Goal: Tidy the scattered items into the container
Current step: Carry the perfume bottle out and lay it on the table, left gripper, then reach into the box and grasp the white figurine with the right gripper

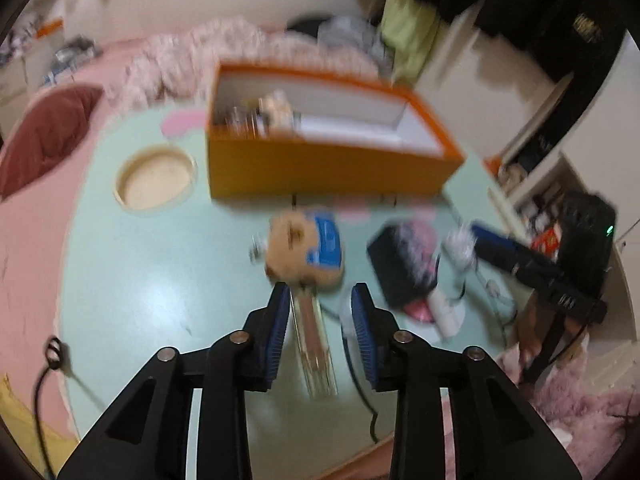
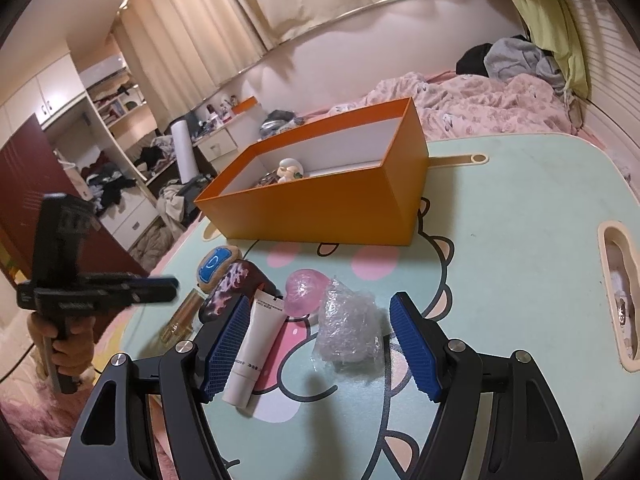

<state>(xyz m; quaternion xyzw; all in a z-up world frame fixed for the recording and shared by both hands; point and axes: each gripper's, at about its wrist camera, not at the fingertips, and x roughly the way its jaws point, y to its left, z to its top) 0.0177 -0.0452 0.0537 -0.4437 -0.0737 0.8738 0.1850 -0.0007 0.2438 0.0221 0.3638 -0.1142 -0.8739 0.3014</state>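
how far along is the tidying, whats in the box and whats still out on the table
Early on. Done: the orange box holds a small white figurine and a few bits beside it. In hand: nothing; both grippers' jaws are empty, the left gripper over a slim gold-coloured item. Left: the white tube, pink blob, crumpled clear wrap, dark patterned case and blue-faced tan toy.

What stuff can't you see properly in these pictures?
- Left wrist view: all motion-blurred; the things inside the orange box are only smears.
- Right wrist view: the box's near wall hides most of its contents; only a small figurine shows.
- Right wrist view: the gold item is partly behind the left tool, too unclear to name.
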